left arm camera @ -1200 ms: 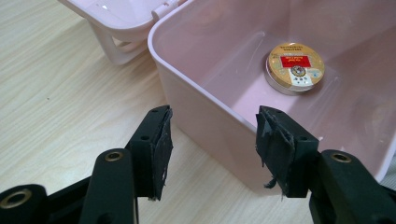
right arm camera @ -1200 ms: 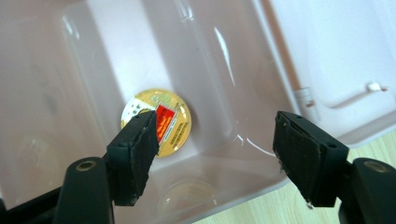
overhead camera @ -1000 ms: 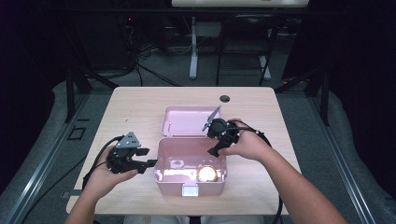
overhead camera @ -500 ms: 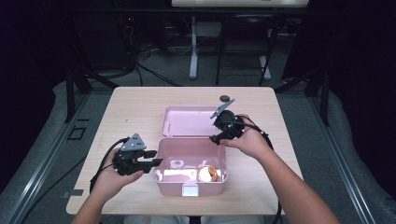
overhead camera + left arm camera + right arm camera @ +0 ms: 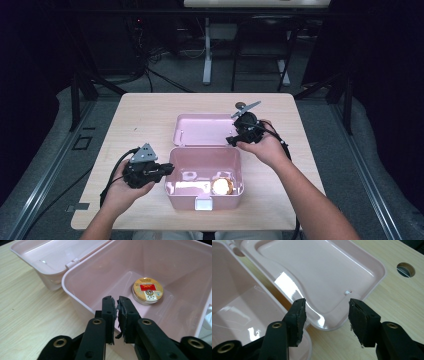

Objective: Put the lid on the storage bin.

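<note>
Pink box [image 5: 204,175] open on table [image 5: 150,115], round tin [image 5: 147,290] inside.
We see left gripper [image 5: 117,312] just closing, nearly together at the box's left wall, gripping nothing; right gripper [image 5: 325,315] narrowing, apart, over the lid's [image 5: 319,272] corner.

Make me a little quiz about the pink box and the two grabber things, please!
1. True or false: the pink box is open, with its lid lying flat behind it.
2. What lies inside the box? A) a spoon B) a round tin C) a ball
3. Which has its jaws wider apart, the left gripper or the right gripper?

Key: 1 true. 2 B. 3 the right gripper; the left one's jaws are nearly together at the box's rim.
</note>
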`<state>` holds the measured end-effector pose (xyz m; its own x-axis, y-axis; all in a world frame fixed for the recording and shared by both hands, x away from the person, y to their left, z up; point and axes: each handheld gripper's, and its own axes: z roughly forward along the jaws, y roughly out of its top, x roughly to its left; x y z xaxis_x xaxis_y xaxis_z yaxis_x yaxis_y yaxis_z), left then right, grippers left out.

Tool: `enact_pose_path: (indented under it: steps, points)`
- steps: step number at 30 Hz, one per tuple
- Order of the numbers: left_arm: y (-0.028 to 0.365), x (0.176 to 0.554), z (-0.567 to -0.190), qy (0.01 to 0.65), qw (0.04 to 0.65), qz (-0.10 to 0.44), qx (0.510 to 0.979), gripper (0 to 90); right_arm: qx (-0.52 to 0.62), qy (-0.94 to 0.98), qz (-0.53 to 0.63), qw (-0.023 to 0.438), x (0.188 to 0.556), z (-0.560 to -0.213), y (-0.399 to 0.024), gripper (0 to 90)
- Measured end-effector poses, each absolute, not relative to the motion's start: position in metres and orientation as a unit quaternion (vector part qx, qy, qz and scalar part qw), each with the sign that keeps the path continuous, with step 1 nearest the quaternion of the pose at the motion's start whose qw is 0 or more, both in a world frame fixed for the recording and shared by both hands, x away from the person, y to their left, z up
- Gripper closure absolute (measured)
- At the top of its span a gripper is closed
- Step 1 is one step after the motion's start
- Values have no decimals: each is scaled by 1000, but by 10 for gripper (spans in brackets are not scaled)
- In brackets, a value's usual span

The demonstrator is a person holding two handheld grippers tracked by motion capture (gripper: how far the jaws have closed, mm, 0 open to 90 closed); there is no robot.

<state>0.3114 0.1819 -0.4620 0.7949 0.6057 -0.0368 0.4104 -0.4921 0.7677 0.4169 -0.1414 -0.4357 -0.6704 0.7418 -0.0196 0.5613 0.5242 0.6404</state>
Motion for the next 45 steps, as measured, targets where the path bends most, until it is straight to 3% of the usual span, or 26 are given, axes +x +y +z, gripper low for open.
enact_pose_path:
  steps: [7,45]
  points:
    - [178,313,-469,299,406,109,857,898,411,841,313,160,426,-438,-145,508]
    - [162,312,-483,286,389,94,871,900,520,767,327,188,475,-476,-144,588]
